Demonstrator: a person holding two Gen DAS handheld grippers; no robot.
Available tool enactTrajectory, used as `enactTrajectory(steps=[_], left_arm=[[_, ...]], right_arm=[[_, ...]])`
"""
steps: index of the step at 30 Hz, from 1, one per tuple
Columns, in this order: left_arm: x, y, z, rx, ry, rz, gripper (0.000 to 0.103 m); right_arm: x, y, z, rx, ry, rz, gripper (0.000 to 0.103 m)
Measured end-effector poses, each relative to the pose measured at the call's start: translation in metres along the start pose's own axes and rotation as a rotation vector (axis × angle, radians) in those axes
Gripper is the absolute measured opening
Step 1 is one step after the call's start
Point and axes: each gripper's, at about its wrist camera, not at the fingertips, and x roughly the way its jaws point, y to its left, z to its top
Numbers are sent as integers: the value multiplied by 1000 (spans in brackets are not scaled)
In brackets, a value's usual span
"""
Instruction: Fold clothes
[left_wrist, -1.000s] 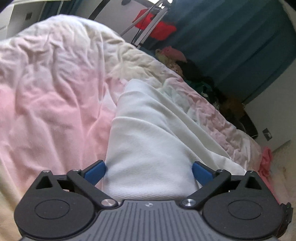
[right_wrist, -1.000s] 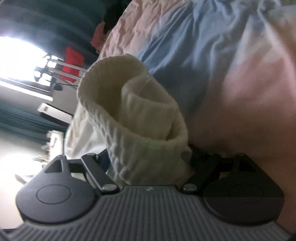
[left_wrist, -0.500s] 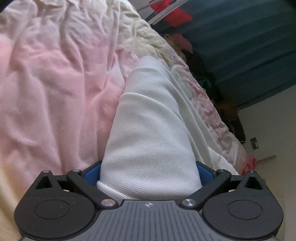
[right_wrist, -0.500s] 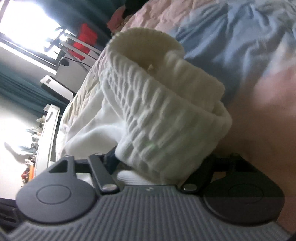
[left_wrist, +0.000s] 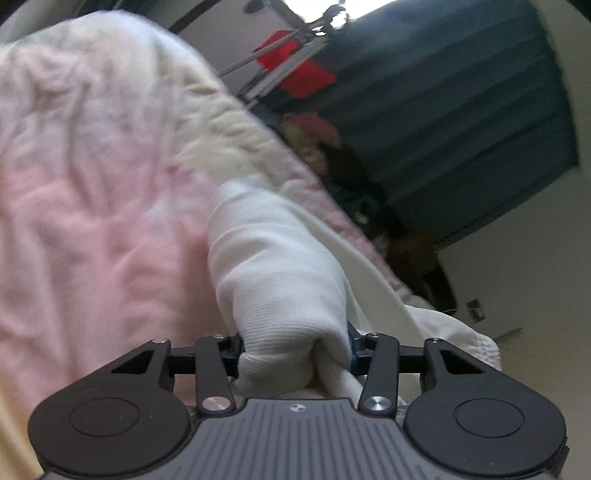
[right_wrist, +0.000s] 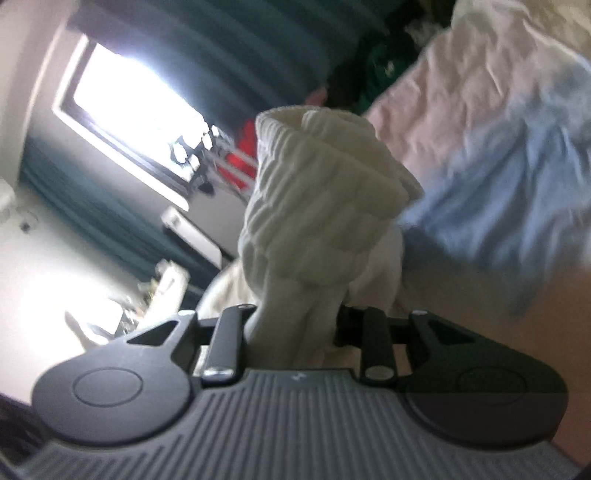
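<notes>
1. White knit garment (left_wrist: 280, 280) lies on the rumpled pink-and-white bedspread (left_wrist: 92, 221), near the bed's edge that faces the dark teal curtain (left_wrist: 461, 110); one smooth end is bunched and raised off the bedding.
2. Left gripper (left_wrist: 295, 350) has just been closing, and its jaws now pinch that bunched end, the cloth bulging out in front of the blue pads.
3. Right gripper (right_wrist: 295, 328) has likewise just been closing; its jaws clamp a gathered neck of fabric just below the ribbed cuff (right_wrist: 325, 192), which stands up above the blue patch of bedding (right_wrist: 509, 206).
4. Risk, as I judge it: both grips hold thick wads, not flat edges, so layers may slide out unevenly as the garment is lifted, leaving a crooked fold.
5. Another risk: the garment sits close to the bed's edge, so a dropped end could slip over the side.
6. Blur in both views leaves it unclear whether any bedspread is caught in either pinch.
</notes>
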Motion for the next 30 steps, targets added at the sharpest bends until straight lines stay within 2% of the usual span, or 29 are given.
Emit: enactTrajectory(steps=[4, 9, 15, 18, 20, 24, 27, 30], left_arm=[[42, -60, 22, 39, -12, -58, 45], [136, -146, 33, 158, -13, -74, 46], [260, -224, 33, 195, 42, -174, 46], [318, -253, 23, 162, 93, -183, 46], [351, -263, 13, 203, 96, -200, 46], [391, -256, -24, 441, 95, -182, 47], [406, -216, -59, 493, 177, -134, 50], [404, -189, -80, 555, 180, -119, 55]], right_arm=[[-16, 0, 44, 5, -124, 15, 30], [-26, -20, 106, 47, -291, -9, 30], [-20, -60, 200, -6, -426, -101, 30], [-18, -80, 229, -68, -504, -163, 30], [-14, -97, 244, -97, -542, -197, 30], [-7, -152, 239, -36, -512, -289, 30], [-6, -193, 205, 32, -471, -341, 30], [-8, -226, 160, 96, -405, -369, 31]])
